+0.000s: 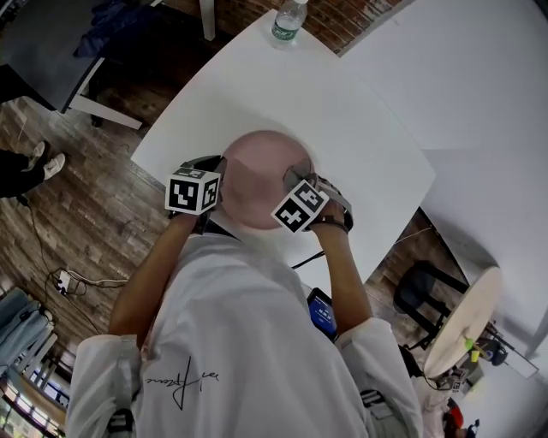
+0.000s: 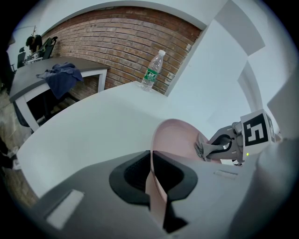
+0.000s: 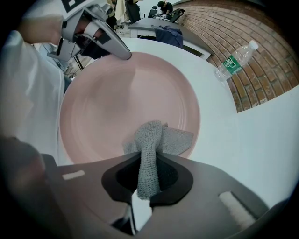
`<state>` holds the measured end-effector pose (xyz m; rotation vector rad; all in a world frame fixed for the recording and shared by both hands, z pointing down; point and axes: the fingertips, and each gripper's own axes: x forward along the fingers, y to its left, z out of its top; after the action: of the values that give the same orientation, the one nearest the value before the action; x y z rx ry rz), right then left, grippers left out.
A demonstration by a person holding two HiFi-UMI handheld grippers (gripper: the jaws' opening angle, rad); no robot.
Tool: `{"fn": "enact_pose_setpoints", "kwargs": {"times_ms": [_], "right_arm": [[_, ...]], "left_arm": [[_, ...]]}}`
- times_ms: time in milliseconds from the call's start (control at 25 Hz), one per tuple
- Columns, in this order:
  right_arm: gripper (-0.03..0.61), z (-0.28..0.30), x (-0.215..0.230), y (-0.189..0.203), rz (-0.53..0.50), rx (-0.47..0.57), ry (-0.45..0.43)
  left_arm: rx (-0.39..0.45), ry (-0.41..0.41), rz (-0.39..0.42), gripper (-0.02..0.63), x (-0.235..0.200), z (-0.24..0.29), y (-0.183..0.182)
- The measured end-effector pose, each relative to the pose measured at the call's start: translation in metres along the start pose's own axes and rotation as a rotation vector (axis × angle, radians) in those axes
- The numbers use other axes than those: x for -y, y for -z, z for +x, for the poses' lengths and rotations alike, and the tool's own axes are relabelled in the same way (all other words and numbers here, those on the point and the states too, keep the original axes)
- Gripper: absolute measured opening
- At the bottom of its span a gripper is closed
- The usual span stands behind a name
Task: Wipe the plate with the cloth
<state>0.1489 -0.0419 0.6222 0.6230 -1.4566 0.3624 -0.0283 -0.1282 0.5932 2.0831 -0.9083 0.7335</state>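
A pink plate [image 1: 257,171] lies over the near edge of the white table [image 1: 342,120]. My left gripper [image 1: 220,178] is shut on the plate's left rim; in the left gripper view the rim [image 2: 156,186] runs edge-on between the jaws. My right gripper [image 1: 301,177] is shut on a grey knitted cloth [image 3: 150,147], which rests on the plate's [image 3: 112,107] near right part. From the right gripper view the left gripper [image 3: 125,55] shows clamped on the far rim. The left gripper view shows the right gripper [image 2: 205,150] and the cloth [image 2: 201,148] on the plate [image 2: 175,137].
A water bottle [image 1: 288,20] stands at the table's far edge, also seen as bottle [image 2: 152,71] and bottle [image 3: 233,59]. A dark desk with a blue garment [image 2: 63,77] is at the left. Another person's shoes [image 1: 47,158] and a stool [image 1: 424,287] are on the wooden floor.
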Motion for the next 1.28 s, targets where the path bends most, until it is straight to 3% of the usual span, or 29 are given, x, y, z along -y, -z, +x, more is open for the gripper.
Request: {"fn": "enact_pose_setpoints", "kwargs": {"times_ms": [760,920,1120,1280], "right_arm": [[0.037,0.004,0.023,-0.013,0.002,0.042,0.057],[0.038,0.001,0.031,-0.015,0.057,0.101,0.083],[0.038,-0.011,0.044,-0.019,0.163,0.216,0.096],[0.038,-0.037,0.055,-0.023,0.262,0.363,0.081]], "left_arm": [[0.002,-0.002,-0.002,0.035,0.002,0.002,-0.001],[0.026,0.017,-0.011,0.044,0.004,0.001,-0.001],[0.077,0.036,-0.009,0.107,0.002,-0.01,-0.005],[0.126,0.051,-0.039,0.086,0.001,-0.027,-0.011]]}}
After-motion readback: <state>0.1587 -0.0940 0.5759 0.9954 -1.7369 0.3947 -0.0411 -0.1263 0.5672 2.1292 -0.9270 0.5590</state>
